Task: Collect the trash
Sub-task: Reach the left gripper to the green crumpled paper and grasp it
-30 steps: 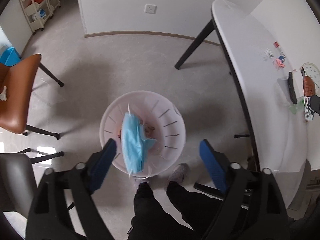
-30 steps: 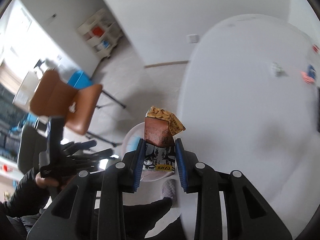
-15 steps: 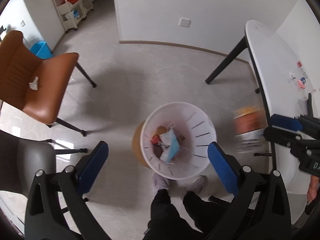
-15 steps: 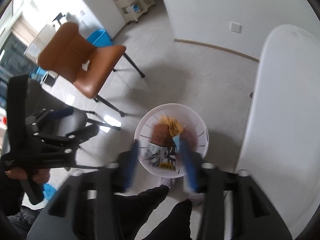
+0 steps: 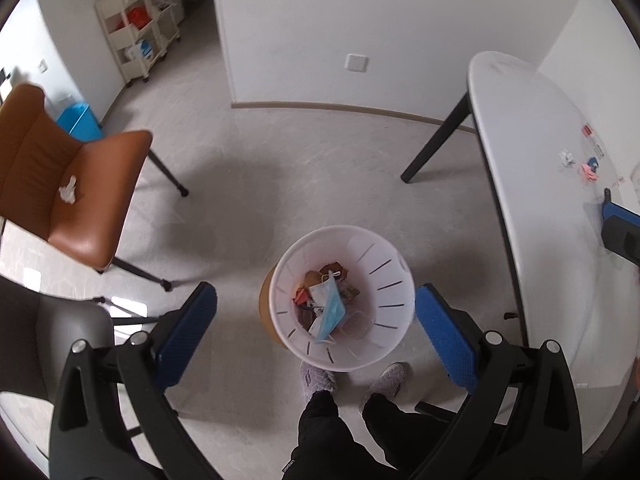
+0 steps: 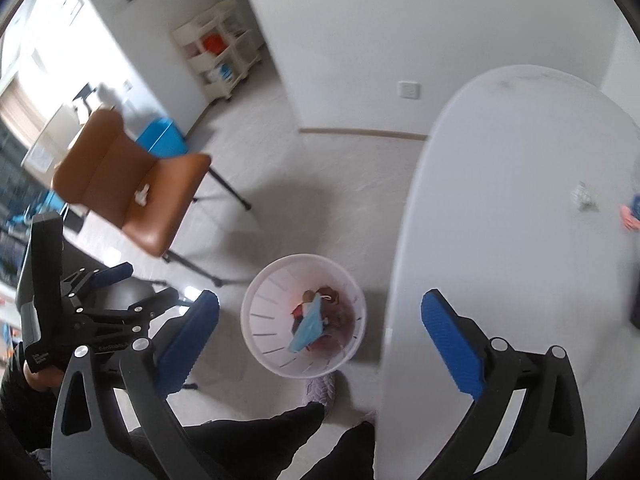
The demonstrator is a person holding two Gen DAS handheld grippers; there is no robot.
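Note:
A white slotted trash bin (image 5: 384, 276) stands on the floor beside the white table (image 5: 548, 240). In it lie a blue face mask (image 5: 331, 312) and several wrappers. My left gripper (image 5: 316, 328) is open and empty, high above the bin. My right gripper (image 6: 320, 332) is open and empty above the bin (image 6: 264, 312) and the table's edge (image 6: 404, 240). The mask also shows in the right wrist view (image 6: 310, 326). A crumpled white scrap (image 5: 566, 157) and pink and blue bits (image 5: 590, 168) lie on the table. A white tissue (image 5: 68, 194) lies on the brown chair (image 5: 92, 200).
A grey chair (image 5: 40, 340) stands at lower left. The person's legs and slippers (image 5: 320, 380) are just in front of the bin. A cream shelf cart (image 5: 136, 36) and a blue box (image 5: 80, 124) stand far back. A black table leg (image 5: 436, 144) slants to the floor.
The blue mask dropped from my left gripper into the bin. My right gripper carried a snack wrapper over the bin, opened, and the wrapper is gone from it. Both grippers rose higher.

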